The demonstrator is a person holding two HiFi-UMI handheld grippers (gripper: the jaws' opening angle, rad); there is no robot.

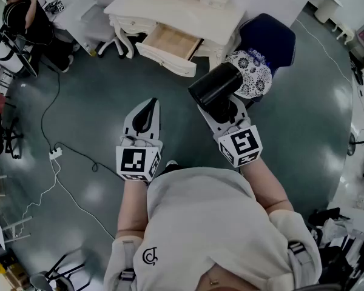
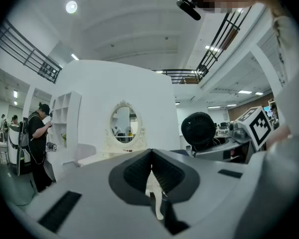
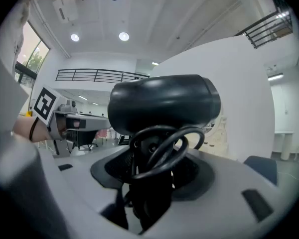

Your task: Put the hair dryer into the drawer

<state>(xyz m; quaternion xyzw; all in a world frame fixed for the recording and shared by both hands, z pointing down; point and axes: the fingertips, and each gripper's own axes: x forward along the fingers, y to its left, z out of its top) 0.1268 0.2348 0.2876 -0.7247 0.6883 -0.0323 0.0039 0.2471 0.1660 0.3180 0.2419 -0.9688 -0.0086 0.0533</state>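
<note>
Right gripper (image 1: 225, 111) pinching the handle of a black dryer (image 1: 215, 85), pads tight on either side, barrel lying crosswise above the jaws, cord (image 3: 162, 151) looped in front of the handle. Dryer held in the air over a dark floor (image 1: 97, 102). Left gripper (image 1: 148, 105) alongside to its left, near but apart, jaws pressed together with nothing between them. Ahead of both and well apart, a white dresser (image 1: 182, 8) with its drawer (image 1: 167, 60) pulled open, wooden inside showing; nearly straight ahead of the left gripper, ahead and leftward of the right one. Just beyond the right gripper, a blue chair (image 1: 270, 38) with a patterned cushion (image 1: 252, 74). Oval mirror (image 2: 122, 125) straight ahead in the left gripper view.
</note>
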